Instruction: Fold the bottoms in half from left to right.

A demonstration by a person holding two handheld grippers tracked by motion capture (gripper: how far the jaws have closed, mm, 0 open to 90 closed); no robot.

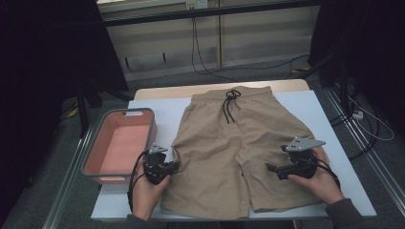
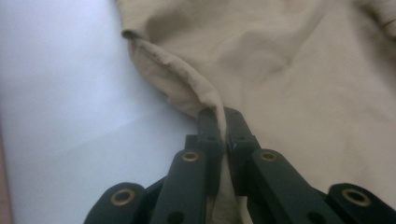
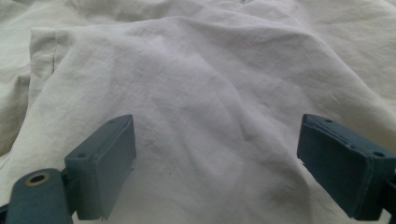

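High view: tan shorts (image 1: 229, 143) lie flat on the white surface (image 1: 162, 109), waistband and black drawstring (image 1: 230, 105) at the far edge, leg hems toward the person; long axis runs from near to far; an orange bin (image 1: 119, 143) sits just beside the shorts on the left; left gripper (image 1: 168, 168) is at the outer side seam of the left leg, right gripper (image 1: 273, 171) over the outer part of the right leg.

Left gripper view: jaws clenched on a raised fold of the side edge of the shorts (image 2: 219, 112); cloth pinched between the pads, the rest of the garment spreading off to the right and ahead of the jaws.

Right gripper view: jaws spread wide and released, nothing between them; pale cloth (image 3: 210, 107) lies directly ahead and beneath, touching or just short of the pads, cannot tell which.

Judgement: the left side is already secured; the right jaws need to sink onto the cloth straight below them and pinch the opposite edge before any lift or fold.
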